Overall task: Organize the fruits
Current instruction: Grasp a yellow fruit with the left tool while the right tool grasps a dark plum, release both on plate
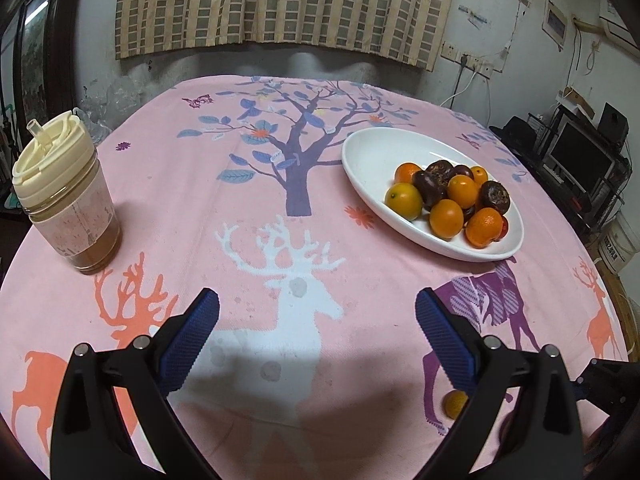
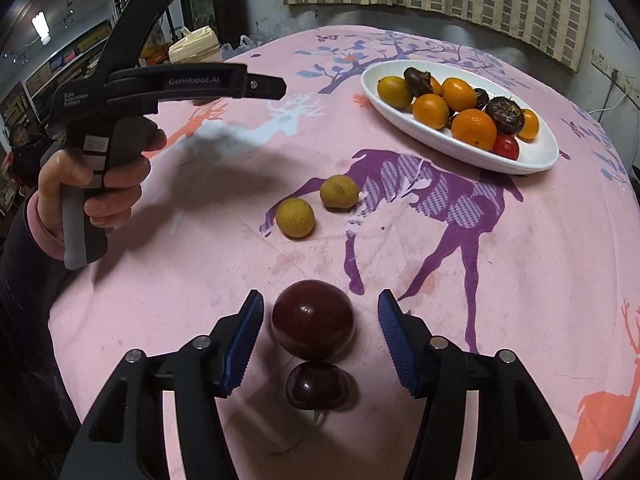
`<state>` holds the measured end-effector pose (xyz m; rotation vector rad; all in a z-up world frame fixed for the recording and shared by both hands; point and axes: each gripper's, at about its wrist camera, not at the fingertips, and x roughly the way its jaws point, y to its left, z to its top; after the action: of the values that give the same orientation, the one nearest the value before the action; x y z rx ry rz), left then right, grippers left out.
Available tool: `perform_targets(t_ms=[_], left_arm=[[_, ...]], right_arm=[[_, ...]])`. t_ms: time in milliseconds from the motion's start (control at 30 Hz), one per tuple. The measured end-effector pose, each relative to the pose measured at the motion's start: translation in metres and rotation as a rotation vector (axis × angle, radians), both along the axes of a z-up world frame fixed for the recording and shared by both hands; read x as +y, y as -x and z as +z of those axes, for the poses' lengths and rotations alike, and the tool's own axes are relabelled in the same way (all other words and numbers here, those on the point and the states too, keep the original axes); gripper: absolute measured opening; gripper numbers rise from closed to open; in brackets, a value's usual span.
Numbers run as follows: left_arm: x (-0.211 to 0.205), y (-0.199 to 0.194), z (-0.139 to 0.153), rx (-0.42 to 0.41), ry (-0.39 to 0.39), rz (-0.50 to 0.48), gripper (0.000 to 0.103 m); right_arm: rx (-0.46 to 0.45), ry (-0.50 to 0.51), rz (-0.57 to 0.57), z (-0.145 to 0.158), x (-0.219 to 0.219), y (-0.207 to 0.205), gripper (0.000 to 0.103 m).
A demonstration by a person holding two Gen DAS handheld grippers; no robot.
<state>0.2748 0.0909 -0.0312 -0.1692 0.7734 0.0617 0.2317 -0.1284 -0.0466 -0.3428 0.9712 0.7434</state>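
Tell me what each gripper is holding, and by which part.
Nothing is held. The right gripper is open around the large dark red round plum, not touching it. The left gripper is open over the pink tablecloth.

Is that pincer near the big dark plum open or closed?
Open: the right gripper has its fingers spread either side of the plum, touching nothing.

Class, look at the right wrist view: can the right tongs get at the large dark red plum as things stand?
Probably yes. The right tongs stand open with the large dark red plum between the fingers, nothing blocking. A smaller dark cherry sits just behind it, close enough to be nudged.
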Motion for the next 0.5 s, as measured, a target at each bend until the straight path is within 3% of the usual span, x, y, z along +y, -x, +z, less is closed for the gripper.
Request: perform_targets(t_ms=[67,133,233,333,500], left_arm=[[0.0,0.0,0.0,0.001,-0.003,0.001,0.097],[-0.001,-0.001,-0.001,0.005,-0.006,0.001,0.097],[-0.001,-0.001,-0.002,0.007,-0.006,0.001,0.097],[-0.001,-0.001,-0.002,0.012,0.001,-0.004,0.097],[-0.007,-0.001,-0.003,0.019,0.0,-0.032,0.097]], right_arm=[[0.008,0.012,0.001,-0.003,0.001,0.0,0.059],[0.013,0.029,0.002,-0.007,0.003,-0.001,0.051],[0.011,0.035,0.007,-0.008,0.004,0.0,0.046],[0.03,0.009,0.007,-0.008,0.001,-0.001,0.041],[0.047,-0.074,-0.06,0.001,-0.014,-0.012,0.04]])
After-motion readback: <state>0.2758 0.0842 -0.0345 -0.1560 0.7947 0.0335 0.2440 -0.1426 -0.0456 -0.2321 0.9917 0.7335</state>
